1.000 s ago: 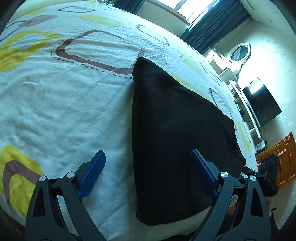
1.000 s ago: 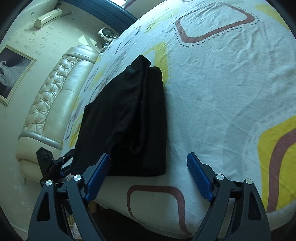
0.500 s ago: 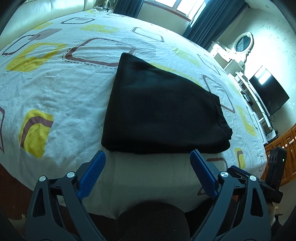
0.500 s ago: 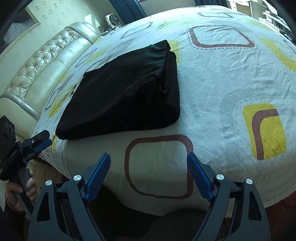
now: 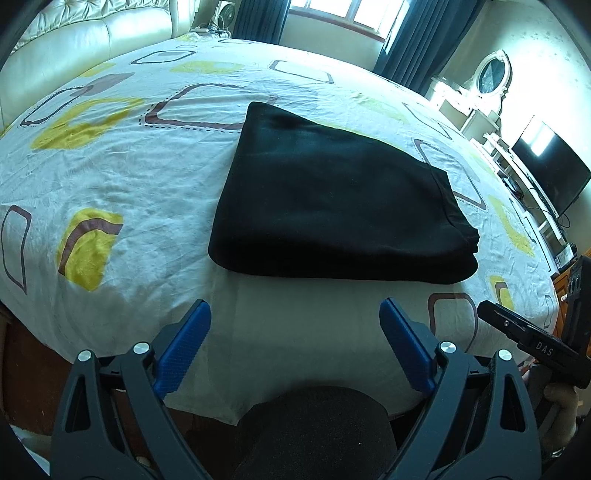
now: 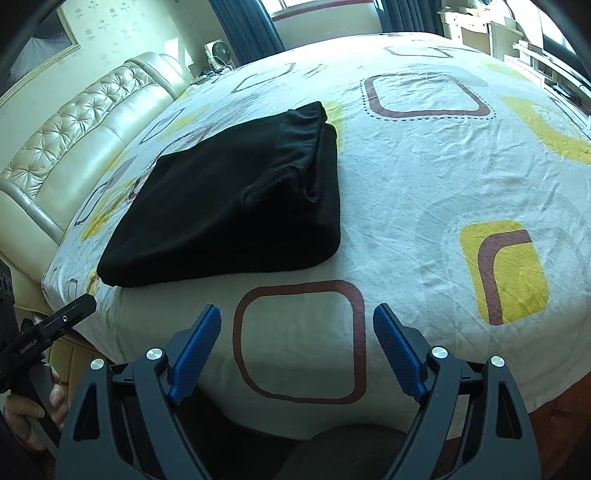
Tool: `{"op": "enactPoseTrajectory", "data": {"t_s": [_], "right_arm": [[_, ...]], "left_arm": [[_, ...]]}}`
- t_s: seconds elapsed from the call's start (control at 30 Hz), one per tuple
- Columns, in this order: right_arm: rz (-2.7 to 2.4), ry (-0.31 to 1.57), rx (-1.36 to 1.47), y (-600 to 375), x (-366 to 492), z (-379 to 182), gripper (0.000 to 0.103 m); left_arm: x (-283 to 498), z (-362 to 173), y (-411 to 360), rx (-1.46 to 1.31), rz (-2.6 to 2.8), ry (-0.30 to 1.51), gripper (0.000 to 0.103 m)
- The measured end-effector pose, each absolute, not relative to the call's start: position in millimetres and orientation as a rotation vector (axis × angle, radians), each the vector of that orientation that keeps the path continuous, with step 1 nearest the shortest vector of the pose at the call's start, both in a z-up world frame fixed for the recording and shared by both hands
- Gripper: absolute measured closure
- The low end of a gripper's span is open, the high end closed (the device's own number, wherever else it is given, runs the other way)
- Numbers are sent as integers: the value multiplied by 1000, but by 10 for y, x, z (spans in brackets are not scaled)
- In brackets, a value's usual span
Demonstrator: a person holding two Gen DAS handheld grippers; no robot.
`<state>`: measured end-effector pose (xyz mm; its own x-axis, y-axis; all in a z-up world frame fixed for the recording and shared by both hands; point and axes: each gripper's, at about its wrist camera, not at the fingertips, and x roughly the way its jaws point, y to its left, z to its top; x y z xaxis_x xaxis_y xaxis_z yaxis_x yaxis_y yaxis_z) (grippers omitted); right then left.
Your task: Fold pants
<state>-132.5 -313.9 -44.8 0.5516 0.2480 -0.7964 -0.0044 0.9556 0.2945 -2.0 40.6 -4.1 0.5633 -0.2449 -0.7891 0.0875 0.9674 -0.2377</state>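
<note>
Black pants (image 5: 332,206) lie folded into a flat rectangle on the bed (image 5: 110,166), near its front edge. In the right wrist view the same pants (image 6: 229,206) show their gathered waistband at the far end. My left gripper (image 5: 295,325) hangs open over the bed's front edge, short of the pants, with nothing between its blue pads (image 5: 183,347). My right gripper (image 6: 297,332) is also open and empty, held back from the pants over a brown square in the sheet. Each gripper shows at the edge of the other's view.
The bed's white sheet (image 6: 443,184) has yellow and brown square prints. A cream tufted headboard (image 6: 74,125) runs along the left. A dresser with an oval mirror (image 5: 493,74) and a television (image 5: 546,170) stand to the right. Dark curtains (image 5: 258,18) frame the window.
Both grippers have pulled back from the pants toward the bed's front edge and risen a little. The pants now lie farther away in both views, folded and untouched.
</note>
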Motion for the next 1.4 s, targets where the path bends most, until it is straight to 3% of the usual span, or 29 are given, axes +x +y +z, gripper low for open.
{"op": "enactPoseTrajectory", "data": {"t_s": [1.4], "right_arm": [[162,1030,244,-3000,-1308,-596,20]], "left_arm": [[-38,-106,211,-115,-171,960,10]]}}
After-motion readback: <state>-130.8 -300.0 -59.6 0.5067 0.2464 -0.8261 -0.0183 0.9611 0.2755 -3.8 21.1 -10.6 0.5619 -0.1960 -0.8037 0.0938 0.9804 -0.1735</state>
